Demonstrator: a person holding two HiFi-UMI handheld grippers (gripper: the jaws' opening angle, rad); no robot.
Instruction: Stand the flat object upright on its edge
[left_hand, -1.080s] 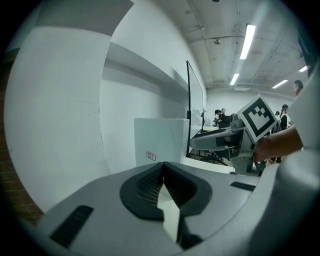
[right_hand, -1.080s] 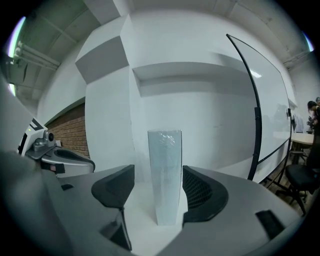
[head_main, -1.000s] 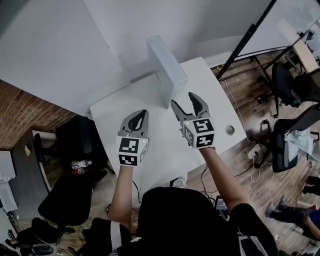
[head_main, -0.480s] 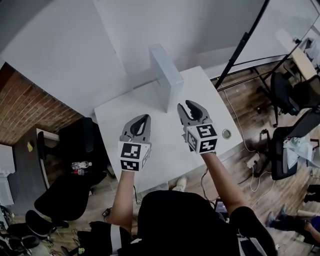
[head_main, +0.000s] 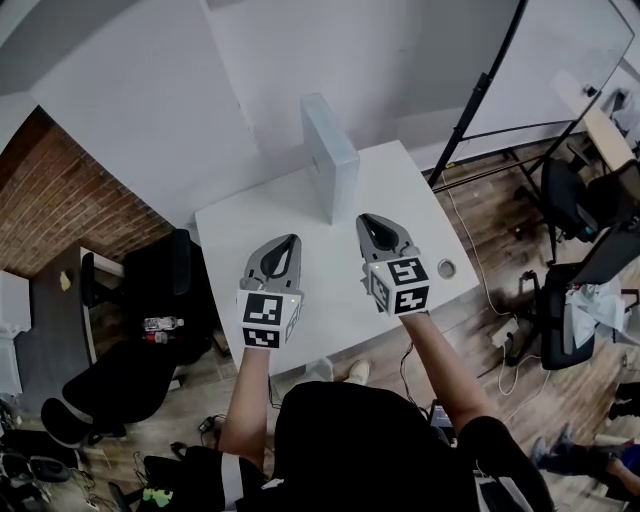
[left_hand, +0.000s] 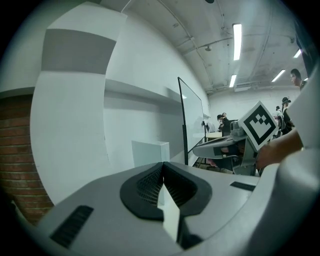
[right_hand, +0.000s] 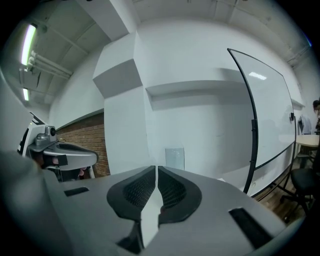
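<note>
A pale grey flat box (head_main: 329, 156) stands upright on its edge at the far side of the white table (head_main: 400, 200); it also shows as a light slab (left_hand: 149, 153) in the left gripper view and a narrow one (right_hand: 174, 158) in the right gripper view. My left gripper (head_main: 290, 241) hovers shut over the table's near left part, with nothing in it. My right gripper (head_main: 372, 222) is shut and empty too, just short of the box. Neither touches the box.
A black stand pole (head_main: 478, 90) leans up at the table's right, by a whiteboard. Black office chairs (head_main: 150, 290) stand left of the table, others (head_main: 585, 200) at the right. A round cable hole (head_main: 446, 268) sits near the table's right front corner. Brick wall at left.
My right gripper's jaws went from wide open to shut, and it drew back a little from the box. The view shifted slightly; the left gripper stayed shut.
</note>
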